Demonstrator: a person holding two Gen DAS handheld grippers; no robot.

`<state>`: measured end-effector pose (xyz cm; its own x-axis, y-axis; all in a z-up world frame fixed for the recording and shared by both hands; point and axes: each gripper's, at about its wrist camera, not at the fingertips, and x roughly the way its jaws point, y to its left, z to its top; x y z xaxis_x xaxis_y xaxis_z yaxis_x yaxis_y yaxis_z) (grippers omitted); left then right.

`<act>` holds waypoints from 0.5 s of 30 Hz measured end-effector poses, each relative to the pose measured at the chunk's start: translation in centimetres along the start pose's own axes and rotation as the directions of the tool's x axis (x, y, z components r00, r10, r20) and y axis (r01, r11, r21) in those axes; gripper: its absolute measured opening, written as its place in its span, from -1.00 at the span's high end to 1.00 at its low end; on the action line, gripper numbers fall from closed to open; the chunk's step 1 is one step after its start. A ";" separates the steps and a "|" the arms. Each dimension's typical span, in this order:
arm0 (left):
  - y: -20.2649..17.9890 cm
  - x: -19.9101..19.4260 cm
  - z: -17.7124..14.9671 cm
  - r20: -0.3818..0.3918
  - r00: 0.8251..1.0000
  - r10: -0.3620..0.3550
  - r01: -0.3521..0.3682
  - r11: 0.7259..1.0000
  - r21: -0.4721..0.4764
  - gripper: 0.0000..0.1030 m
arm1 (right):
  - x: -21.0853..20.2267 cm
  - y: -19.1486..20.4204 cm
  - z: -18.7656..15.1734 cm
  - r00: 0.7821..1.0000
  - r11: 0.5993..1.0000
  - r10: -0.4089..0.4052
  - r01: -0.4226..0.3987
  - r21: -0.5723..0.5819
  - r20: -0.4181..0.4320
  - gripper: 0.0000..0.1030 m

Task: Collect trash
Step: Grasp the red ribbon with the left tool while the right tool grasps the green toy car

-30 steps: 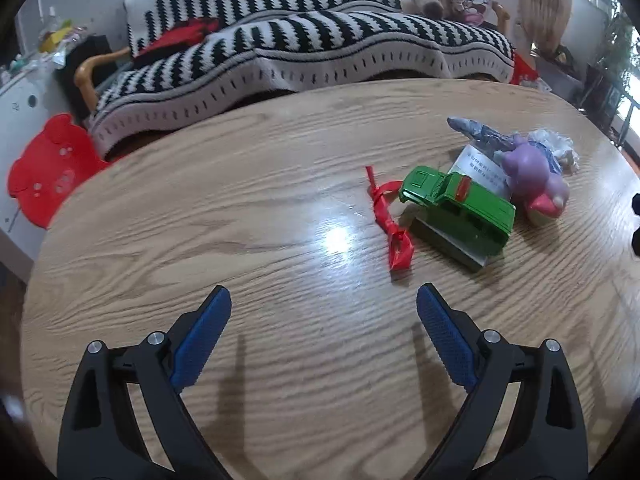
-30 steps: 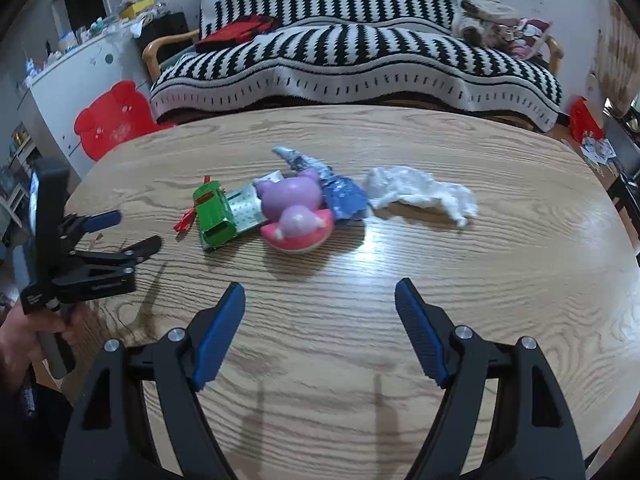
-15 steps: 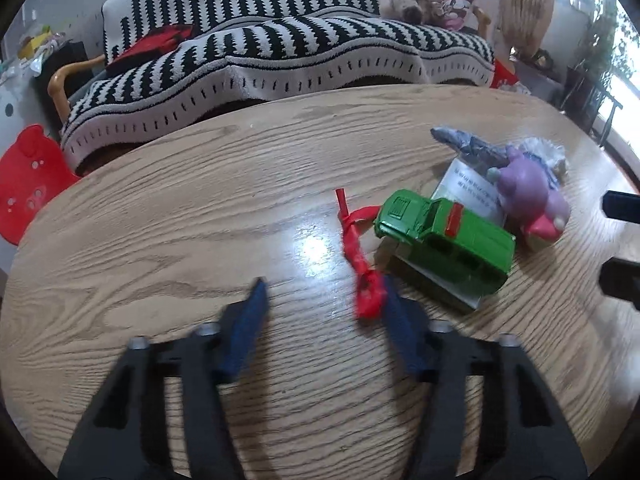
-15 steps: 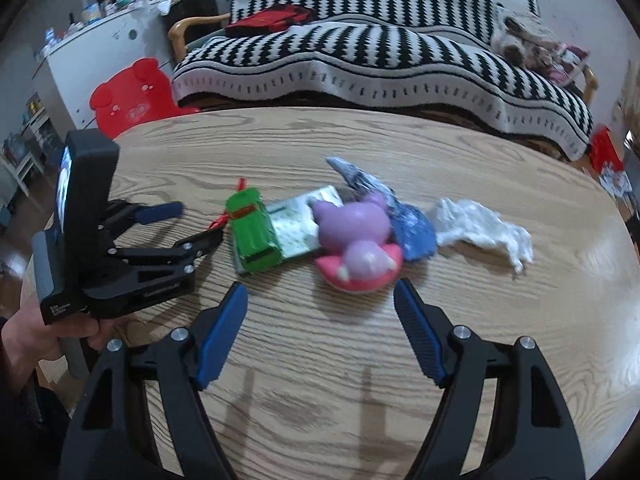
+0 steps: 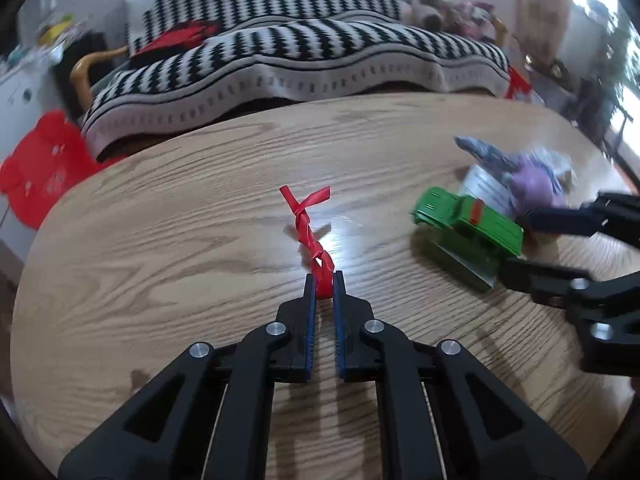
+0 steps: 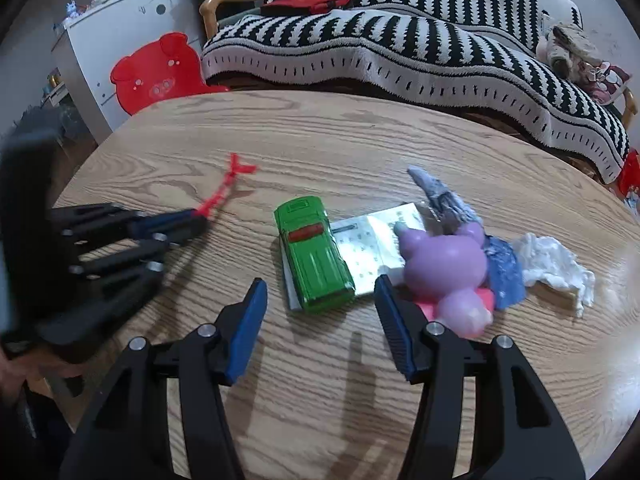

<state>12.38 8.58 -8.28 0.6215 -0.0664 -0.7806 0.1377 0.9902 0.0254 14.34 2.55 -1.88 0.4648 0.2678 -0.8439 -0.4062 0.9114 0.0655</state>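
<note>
Red twisted strip [image 5: 310, 236], green toy car [image 6: 314, 256], purple pig toy [image 6: 448, 264]; black-and-white striped sofa cover [image 6: 420, 44]; blue gripper pads [image 6: 246, 332]

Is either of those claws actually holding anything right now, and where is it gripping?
Yes. The left claw is shut on the red twisted ribbon, pinching its near end; the rest sticks out ahead. The right claw is open and holds nothing.

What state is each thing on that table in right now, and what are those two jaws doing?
Left gripper: jaws shut on the red twisted strip.
Red twisted strip: pinched at one end.
Right gripper: jaws open, holding nothing.
Green toy car: upright, partly on a printed leaflet.
White tissue: crumpled.
</note>
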 end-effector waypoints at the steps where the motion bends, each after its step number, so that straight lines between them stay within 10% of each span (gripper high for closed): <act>1: 0.3 -0.3 -0.1 0.000 1.000 -0.002 0.002 1.000 -0.018 0.86 | 0.5 0.0 0.0 1.000 1.000 -0.003 0.003 0.001 -0.006 -0.07; 15: 0.3 -3.7 -0.2 0.007 1.000 0.003 -0.002 0.993 -0.119 0.86 | -0.9 -0.1 0.2 0.997 0.997 0.058 -0.061 0.044 0.054 0.30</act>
<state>9.95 9.17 -5.49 0.6273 -0.0641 -0.7761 0.0437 0.9979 -0.0470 14.18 2.28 -1.04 0.4822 0.3371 -0.8086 -0.3985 0.9064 0.1402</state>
